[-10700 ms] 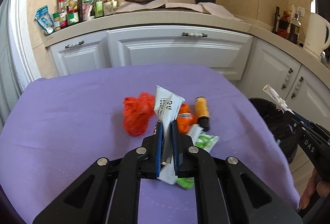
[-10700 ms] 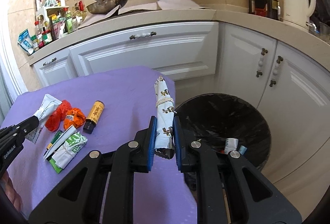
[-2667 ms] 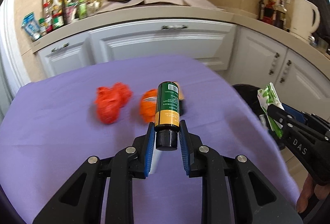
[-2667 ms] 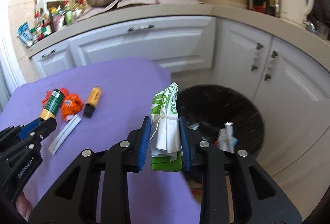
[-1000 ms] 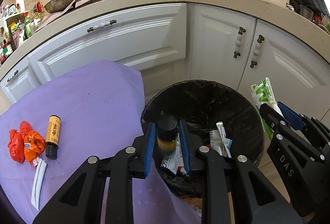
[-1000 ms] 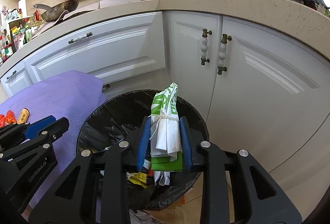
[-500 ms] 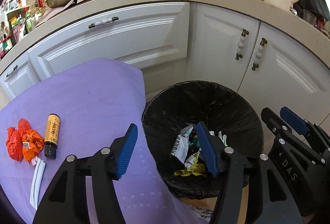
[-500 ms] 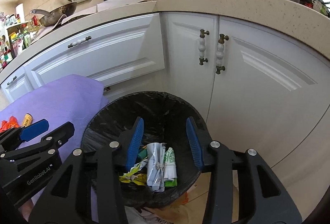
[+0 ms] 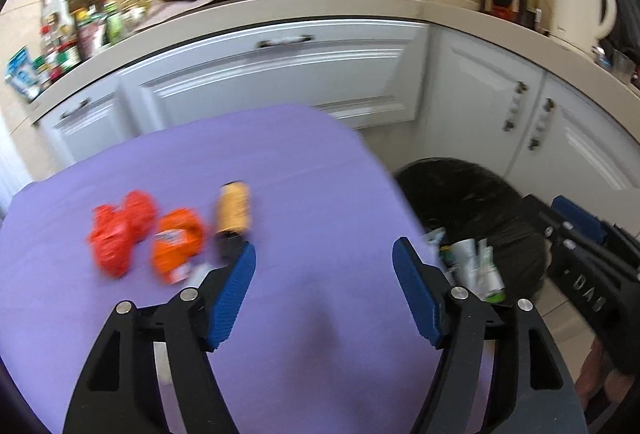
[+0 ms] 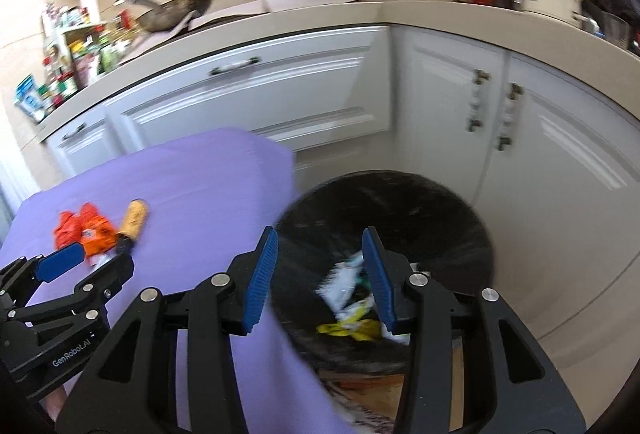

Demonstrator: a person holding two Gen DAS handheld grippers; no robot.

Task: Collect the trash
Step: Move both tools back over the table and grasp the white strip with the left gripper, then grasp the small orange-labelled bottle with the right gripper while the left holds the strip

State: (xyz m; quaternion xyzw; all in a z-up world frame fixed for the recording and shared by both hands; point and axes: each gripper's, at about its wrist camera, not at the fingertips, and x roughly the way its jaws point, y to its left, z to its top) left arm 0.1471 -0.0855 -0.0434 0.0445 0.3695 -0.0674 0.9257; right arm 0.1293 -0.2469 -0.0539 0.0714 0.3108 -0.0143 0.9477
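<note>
Trash is lying in two places as I am watching. My left tongs (image 9: 324, 266) are spreading wider with nothing between them, hanging over the purple worktop (image 9: 280, 162). On it a red wrapper (image 9: 118, 230), an orange wrapper (image 9: 176, 242) and a small brown bottle (image 9: 234, 212) are sitting close together. My right tongs (image 10: 320, 266) are standing apart and empty above the black bin (image 10: 384, 194), which is holding packets (image 10: 348, 286).

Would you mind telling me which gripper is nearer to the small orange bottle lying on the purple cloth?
Left. The left gripper, jaws opening and empty, hovers over the purple cloth just short of the orange bottle. The right gripper, also empty, is over the black bin beside the table.
</note>
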